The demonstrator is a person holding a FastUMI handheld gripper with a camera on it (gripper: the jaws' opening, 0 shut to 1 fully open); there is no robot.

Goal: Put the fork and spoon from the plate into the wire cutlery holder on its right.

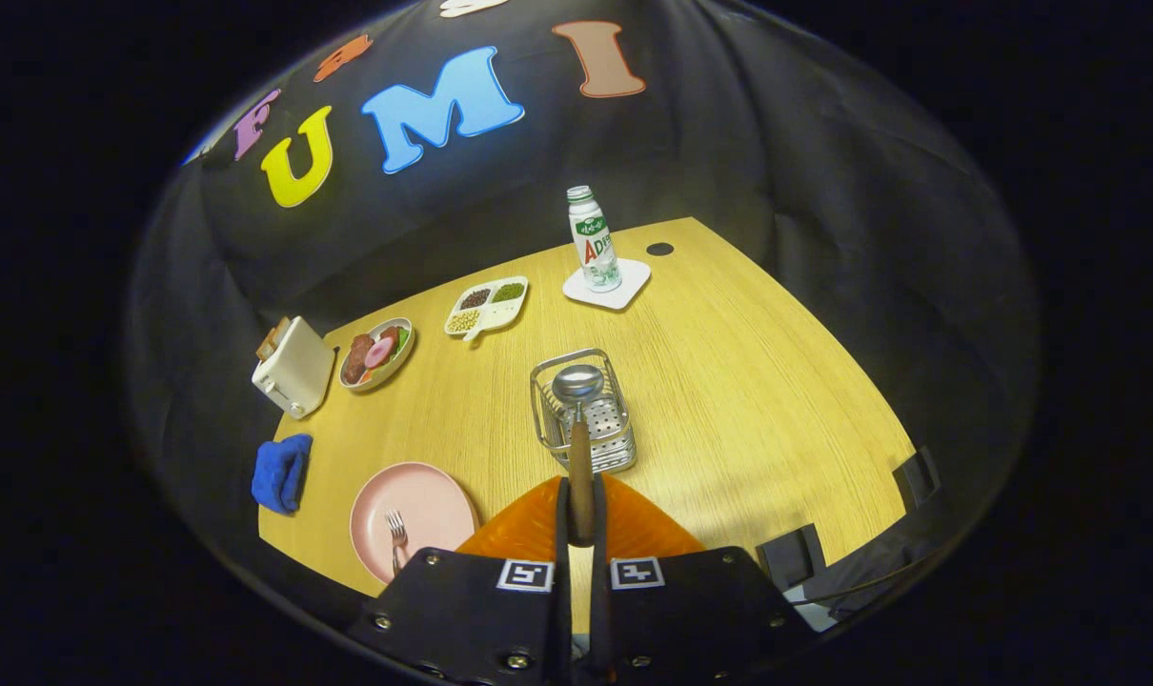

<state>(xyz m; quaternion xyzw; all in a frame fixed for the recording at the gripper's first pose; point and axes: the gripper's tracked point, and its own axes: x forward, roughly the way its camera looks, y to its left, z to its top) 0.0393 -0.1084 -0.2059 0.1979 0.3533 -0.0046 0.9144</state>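
Spoon (579,419) clamped by its wooden handle between the tool (581,510) fingers, both pressing on it, bowl end up over the wire cutlery holder (584,412) just ahead. Fork (396,535) lies on the pink plate (424,505), left of the holder, beside the tool. Blue cloth (281,471) further left at the worktop (748,381) edge. Beyond: toaster (293,367), food bowl (377,353), divided tray (487,306), bottle (593,238) standing on a white coaster (607,283).

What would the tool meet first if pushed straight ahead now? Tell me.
The wire cutlery holder, probably. The tool is shut on the spoon, whose bowl already hangs over it; depth is unclear.
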